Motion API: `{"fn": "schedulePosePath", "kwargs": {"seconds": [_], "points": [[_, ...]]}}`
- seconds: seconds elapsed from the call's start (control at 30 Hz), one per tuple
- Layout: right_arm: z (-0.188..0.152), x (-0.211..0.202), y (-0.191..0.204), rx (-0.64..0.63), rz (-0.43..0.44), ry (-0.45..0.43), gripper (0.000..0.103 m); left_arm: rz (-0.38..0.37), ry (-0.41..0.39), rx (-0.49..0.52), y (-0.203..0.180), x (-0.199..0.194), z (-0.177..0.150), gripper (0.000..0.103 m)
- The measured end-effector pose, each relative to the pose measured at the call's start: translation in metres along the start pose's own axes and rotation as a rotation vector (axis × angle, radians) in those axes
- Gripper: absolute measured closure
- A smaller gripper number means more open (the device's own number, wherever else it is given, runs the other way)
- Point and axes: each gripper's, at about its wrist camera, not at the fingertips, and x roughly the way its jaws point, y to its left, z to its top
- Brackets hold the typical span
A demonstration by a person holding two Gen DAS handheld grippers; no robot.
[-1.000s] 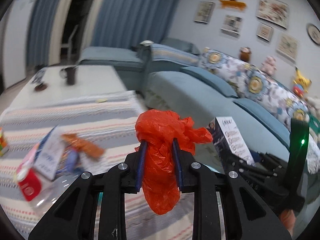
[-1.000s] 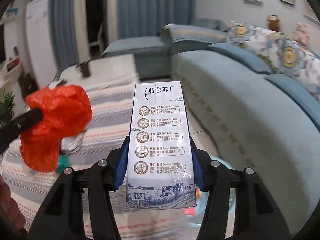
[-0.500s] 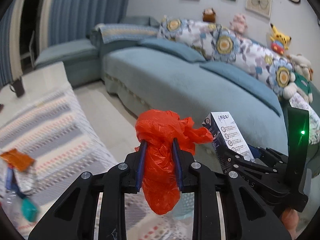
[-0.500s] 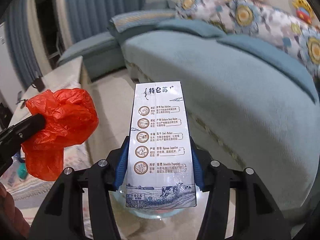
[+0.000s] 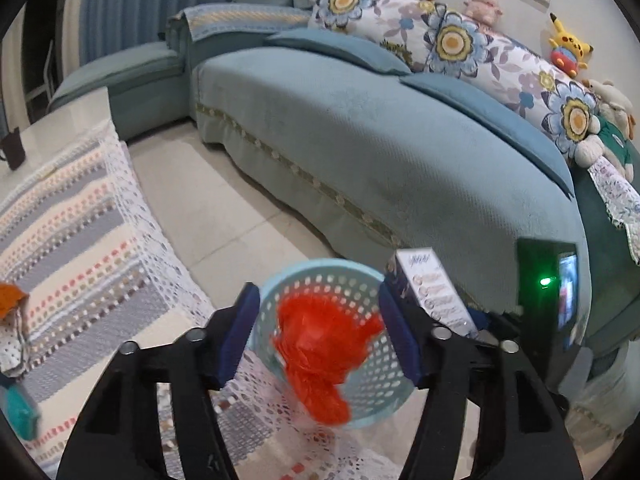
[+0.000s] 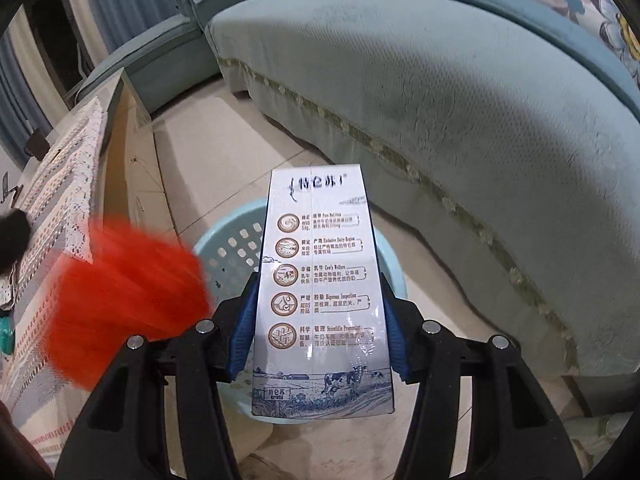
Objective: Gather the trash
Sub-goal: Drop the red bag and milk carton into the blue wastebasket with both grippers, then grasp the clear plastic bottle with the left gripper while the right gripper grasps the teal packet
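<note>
The basket (image 5: 360, 280) stood on the floor (image 5: 224, 208) between the table (image 5: 72, 216) on the left and the sofa (image 5: 400, 152) on the right. A bag (image 5: 324, 356) hung loose above the basket's mouth, between the opening jaws of the left gripper (image 5: 320, 332) (neither pad touched it). The right gripper (image 6: 316, 324), just right of the left one, held a carton (image 6: 320, 292) upright over the basket's right rim. Cushions (image 5: 460, 40) lay along the back of the sofa, with soft toys (image 5: 568, 46) behind them. A cup (image 5: 12, 148) stood at the table's far end.
</note>
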Motion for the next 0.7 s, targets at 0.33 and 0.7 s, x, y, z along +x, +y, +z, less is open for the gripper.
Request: {"fn": "schedulePosePath", "kwargs": {"seconds": [0.33,0.7], "points": [[-0.003,-0.018,0.015,-0.029,-0.007,-0.036,0.05,0.034,-0.044,0.014,0.014,-0.038,0.001,0.042],[-0.007,-0.098,0.101,-0.179,0.131,-0.186,0.05,0.152,-0.198,-0.03,0.058,-0.143,-0.008,0.042]]}}
